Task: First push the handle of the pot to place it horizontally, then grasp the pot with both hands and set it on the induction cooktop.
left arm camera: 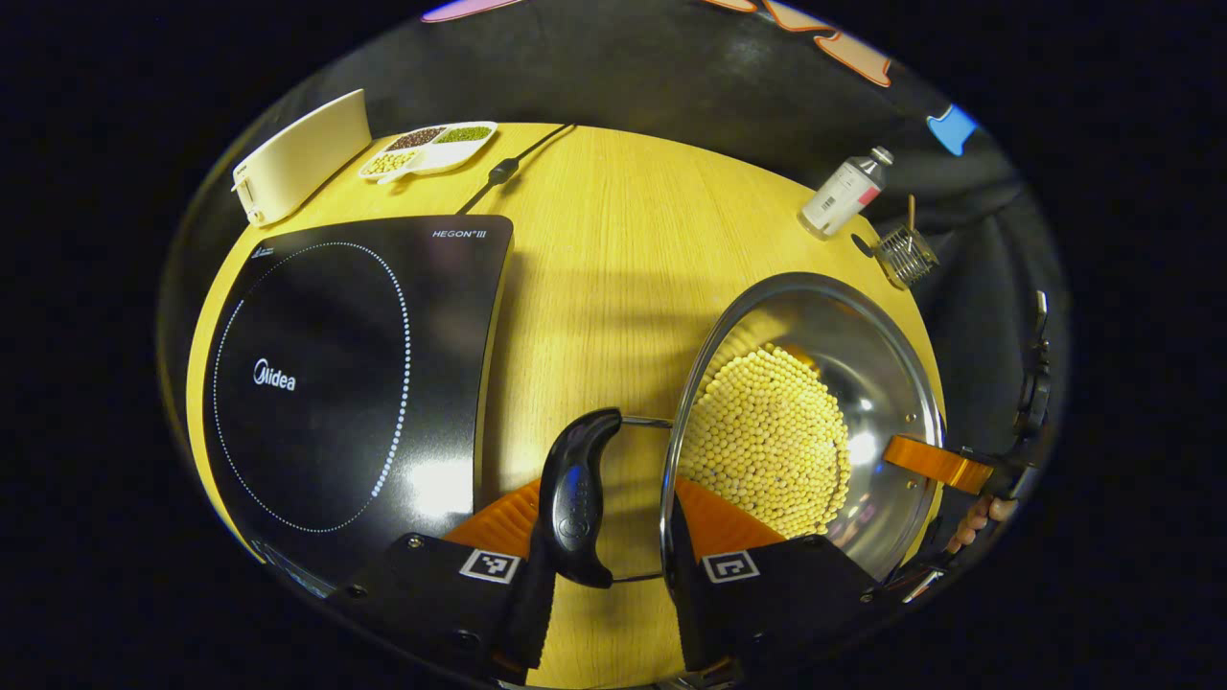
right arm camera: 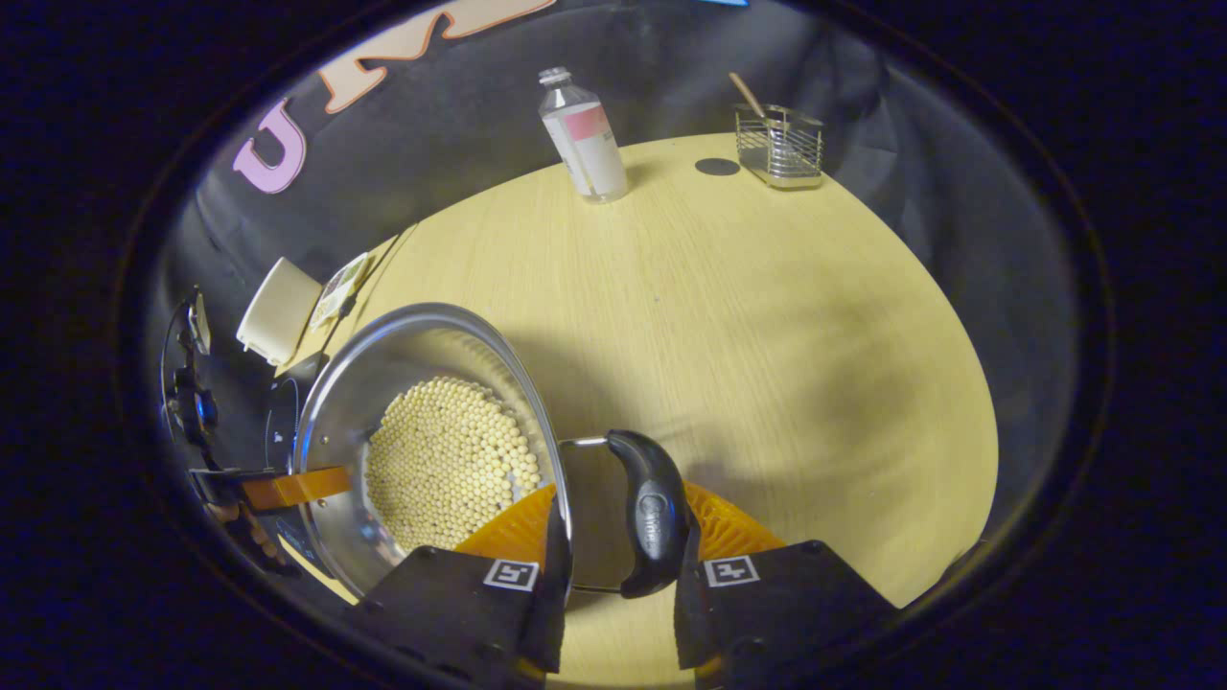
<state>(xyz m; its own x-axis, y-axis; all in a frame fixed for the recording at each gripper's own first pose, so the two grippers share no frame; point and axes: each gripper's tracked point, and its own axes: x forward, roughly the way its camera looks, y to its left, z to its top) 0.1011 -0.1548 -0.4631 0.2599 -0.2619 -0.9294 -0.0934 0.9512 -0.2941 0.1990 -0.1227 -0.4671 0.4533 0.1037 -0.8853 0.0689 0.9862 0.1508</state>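
A steel pot half full of pale beans is on the wooden table, just right of the black induction cooktop. My left gripper straddles the pot's black side handle. One finger lies outside the handle, the other inside the pot wall, and both press in. My right gripper clamps the opposite handle of the pot the same way. Across the pot in the left gripper view I see the right gripper and a hand. Whether the pot touches the table I cannot tell.
A white box, a divided dish of beans and the cooktop's cable lie behind the cooktop. A bottle and a wire basket stand at the table's far edge. Bare tabletop spreads right of the pot.
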